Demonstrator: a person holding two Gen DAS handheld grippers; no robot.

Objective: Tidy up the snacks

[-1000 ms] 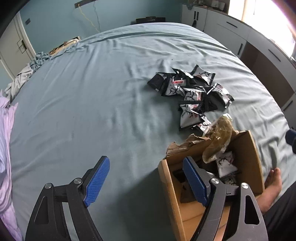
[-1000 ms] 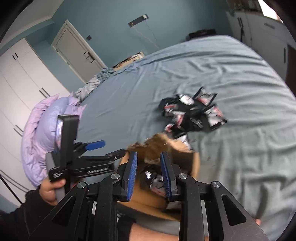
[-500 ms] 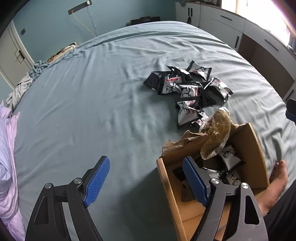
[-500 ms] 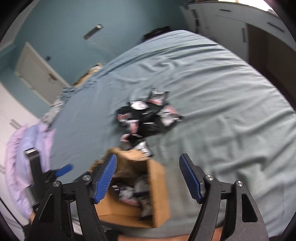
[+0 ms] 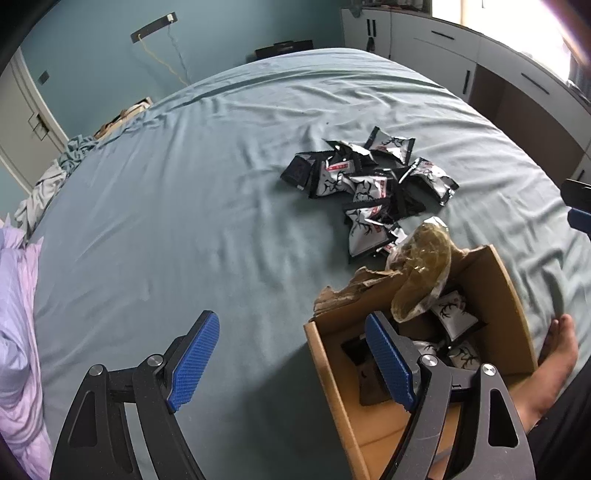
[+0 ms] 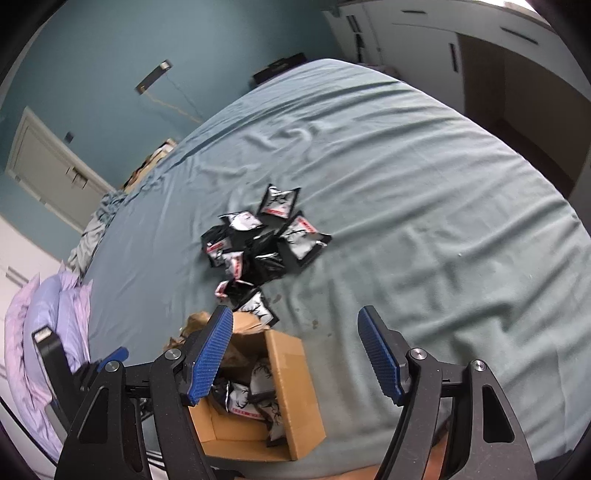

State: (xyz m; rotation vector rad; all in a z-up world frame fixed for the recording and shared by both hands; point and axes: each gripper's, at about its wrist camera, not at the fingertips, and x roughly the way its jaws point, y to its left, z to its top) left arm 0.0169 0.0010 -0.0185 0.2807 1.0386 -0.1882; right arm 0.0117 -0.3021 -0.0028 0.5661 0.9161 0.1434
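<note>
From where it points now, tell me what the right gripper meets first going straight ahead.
Probably bare sheet: the open right gripper aims just right of the snack packet pile, past the cardboard box. Depth is unclear.

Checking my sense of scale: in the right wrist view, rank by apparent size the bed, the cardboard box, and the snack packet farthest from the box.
1. bed
2. cardboard box, though nearness inflates it
3. snack packet

I see a wide bed (image 5: 207,206) under a creased grey-green sheet, with lilac bedding (image 5: 16,332) bunched at its left edge. Teal walls (image 6: 110,48) stand behind it, with a pale panelled door (image 6: 51,173) at left. White cabinets (image 5: 443,48) line the right side, where a bright window (image 5: 554,33) glares.
</note>
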